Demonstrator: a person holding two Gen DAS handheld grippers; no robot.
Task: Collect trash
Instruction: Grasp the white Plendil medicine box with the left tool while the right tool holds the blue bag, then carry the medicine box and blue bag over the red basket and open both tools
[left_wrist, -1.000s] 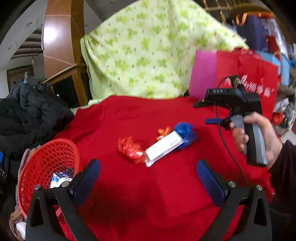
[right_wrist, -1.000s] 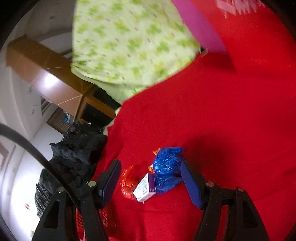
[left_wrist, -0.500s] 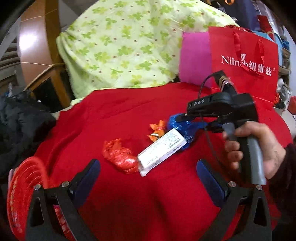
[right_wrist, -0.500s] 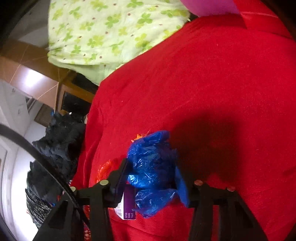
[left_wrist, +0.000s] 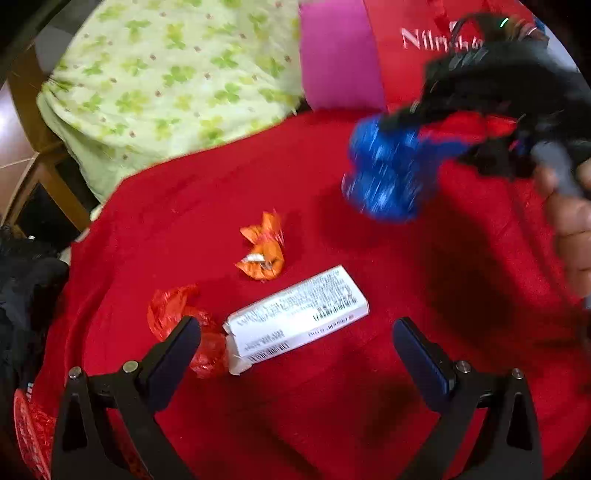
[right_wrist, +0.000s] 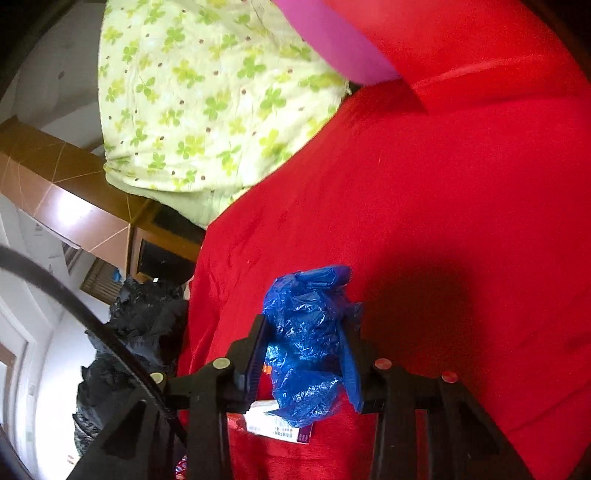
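Observation:
My right gripper (right_wrist: 306, 339) has its jaws closing on a crumpled blue plastic bag (right_wrist: 310, 332), with both pads pressed into it. In the left wrist view that bag (left_wrist: 388, 173) hangs blurred above the red cloth (left_wrist: 258, 424), held by the right gripper (left_wrist: 417, 122) with a hand behind it. My left gripper (left_wrist: 295, 332) is open, low over a white printed box (left_wrist: 295, 314) that lies between its fingers untouched. A crumpled red wrapper (left_wrist: 173, 314) sits by the left finger. An orange wrapper (left_wrist: 264, 251) lies just beyond the box.
A red mesh basket (left_wrist: 29, 435) peeks in at the lower left edge. A green clover quilt (left_wrist: 166, 81), a pink panel (left_wrist: 336, 55) and a red shopping bag (left_wrist: 417, 40) stand behind the cloth. Black clothing (left_wrist: 22, 288) is heaped at the left.
The right gripper closed on the blue bag and lifted it off the cloth. My left gripper moved forward and down toward the white box, and the basket slid to the frame's edge.

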